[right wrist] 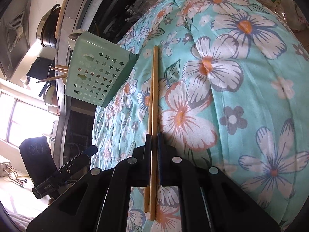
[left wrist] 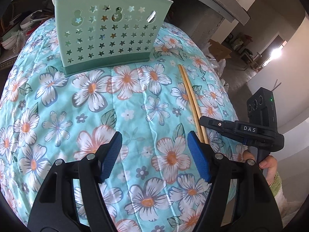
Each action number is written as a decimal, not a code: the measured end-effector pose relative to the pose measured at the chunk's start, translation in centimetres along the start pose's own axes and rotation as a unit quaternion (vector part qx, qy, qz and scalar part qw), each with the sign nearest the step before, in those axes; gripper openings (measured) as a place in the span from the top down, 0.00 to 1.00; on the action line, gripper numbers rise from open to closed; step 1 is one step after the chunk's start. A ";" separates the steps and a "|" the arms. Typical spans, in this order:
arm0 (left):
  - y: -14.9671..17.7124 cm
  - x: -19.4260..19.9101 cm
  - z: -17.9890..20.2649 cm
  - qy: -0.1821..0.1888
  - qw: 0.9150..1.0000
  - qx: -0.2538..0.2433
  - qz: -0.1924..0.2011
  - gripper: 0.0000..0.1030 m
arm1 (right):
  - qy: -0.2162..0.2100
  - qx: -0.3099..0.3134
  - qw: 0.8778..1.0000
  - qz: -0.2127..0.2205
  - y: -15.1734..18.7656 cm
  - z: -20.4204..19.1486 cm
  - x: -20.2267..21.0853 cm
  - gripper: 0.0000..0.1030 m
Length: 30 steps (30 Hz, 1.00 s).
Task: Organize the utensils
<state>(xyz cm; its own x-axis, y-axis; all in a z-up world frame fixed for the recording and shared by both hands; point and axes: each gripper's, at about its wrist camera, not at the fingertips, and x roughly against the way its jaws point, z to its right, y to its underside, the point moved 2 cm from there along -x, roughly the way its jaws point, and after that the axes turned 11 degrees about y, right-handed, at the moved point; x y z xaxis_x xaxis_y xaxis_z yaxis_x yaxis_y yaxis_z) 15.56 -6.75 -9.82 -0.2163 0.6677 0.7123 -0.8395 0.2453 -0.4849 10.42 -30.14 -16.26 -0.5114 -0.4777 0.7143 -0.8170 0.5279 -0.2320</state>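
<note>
A mint-green utensil holder (left wrist: 108, 32) with star cut-outs stands on the floral cloth at the far side, with chopsticks and spoons in it; it also shows in the right wrist view (right wrist: 96, 73). A pair of wooden chopsticks (left wrist: 190, 96) lies on the cloth to the holder's right. My right gripper (right wrist: 154, 141) is shut on the chopsticks (right wrist: 153, 96) near their near end; it shows from the side in the left wrist view (left wrist: 204, 121). My left gripper (left wrist: 154, 145) is open and empty, low over the cloth, just left of the chopsticks.
The floral quilted cloth (left wrist: 96, 106) covers the whole work surface and drops off at the right edge. Shelves with bowls and pots (left wrist: 17, 31) lie behind the holder. A black pot (right wrist: 48, 29) sits on a counter beyond the cloth.
</note>
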 end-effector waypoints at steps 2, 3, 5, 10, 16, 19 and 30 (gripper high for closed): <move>-0.1 -0.6 0.2 0.014 1.000 0.002 -0.005 0.41 | -0.002 -0.001 1.000 0.003 0.1 0.2 0.3 0.94; -0.2 -0.9 0.3 0.022 1.000 0.004 -0.009 0.43 | -0.001 -0.002 1.000 0.006 0.1 0.3 0.6 0.94; -0.3 -1.8 0.7 0.042 0.999 0.007 -0.020 0.46 | 0.002 -0.005 1.000 0.011 0.2 0.6 1.1 0.94; -0.6 -5.5 2.2 0.084 0.994 0.009 -0.071 0.59 | 0.008 -0.023 0.999 0.021 0.7 2.0 2.5 0.94; -0.5 -9.1 5.1 0.067 0.992 -0.040 -0.104 0.64 | 0.005 -0.044 0.999 0.027 1.2 3.2 3.3 0.94; -0.4 -10.1 5.9 0.035 0.992 -0.062 -0.106 0.68 | 0.007 -0.045 0.999 0.029 1.4 3.1 3.1 0.94; -0.4 -9.1 4.0 0.035 0.996 -0.007 -0.080 0.95 | 0.021 -0.039 0.999 0.029 1.6 2.4 2.9 0.94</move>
<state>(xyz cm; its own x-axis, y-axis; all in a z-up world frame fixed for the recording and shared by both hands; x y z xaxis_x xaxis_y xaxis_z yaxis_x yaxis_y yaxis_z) 15.91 -15.78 -14.08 -0.0439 0.6662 0.7445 -0.8538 0.3619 -0.3742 7.04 -32.38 -16.18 -0.5449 -0.4158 0.7282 -0.7623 0.6075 -0.2235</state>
